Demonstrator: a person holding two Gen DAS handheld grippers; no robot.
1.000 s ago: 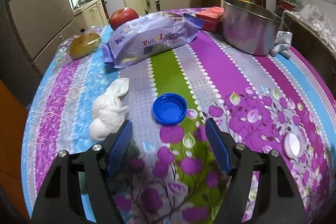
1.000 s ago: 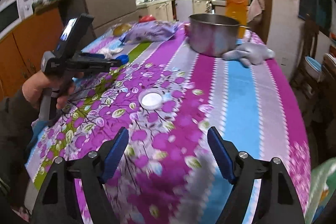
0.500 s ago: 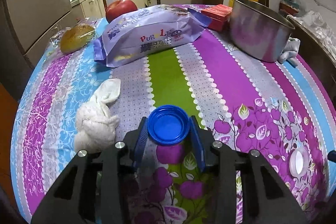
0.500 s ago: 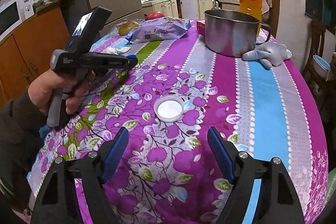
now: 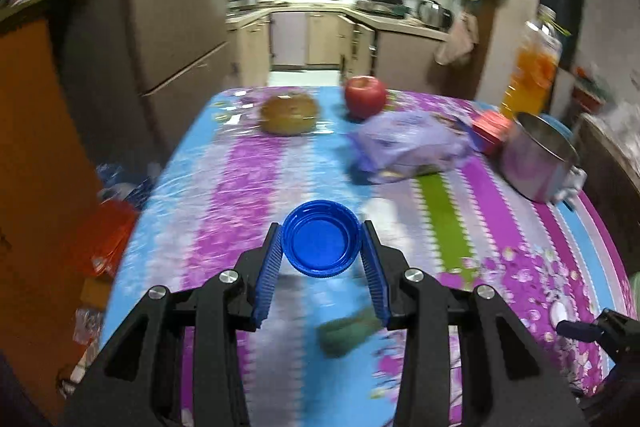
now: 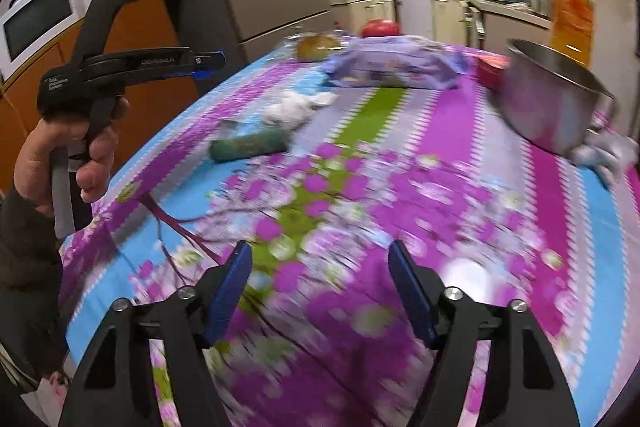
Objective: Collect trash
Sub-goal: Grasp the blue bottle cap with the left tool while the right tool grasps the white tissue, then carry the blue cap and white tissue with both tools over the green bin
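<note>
My left gripper [image 5: 322, 247] is shut on a blue bottle cap [image 5: 321, 237] and holds it up above the flowered tablecloth [image 5: 240, 187]. From the right wrist view the left gripper [image 6: 208, 61] is raised over the table's left edge. My right gripper [image 6: 320, 285] is open and empty, low over the cloth. A white cap [image 6: 466, 273] shows as a blurred bright spot by its right finger; it also shows in the left wrist view [image 5: 557, 312]. A crumpled white tissue [image 6: 294, 105] and a dark green wrapper [image 6: 250, 145] lie on the cloth.
A steel pot [image 6: 554, 95], a purple bread bag [image 6: 394, 67], a red box [image 5: 490, 131], an apple [image 5: 365, 96], a wrapped bun [image 5: 289, 112] and an orange juice bottle [image 5: 530, 71] stand at the far side. Bags [image 5: 108, 227] lie on the floor left of the table.
My left gripper closed on the blue cap and lifted it off the cloth, swinging left. My right gripper moved forward over the white cap, staying open.
</note>
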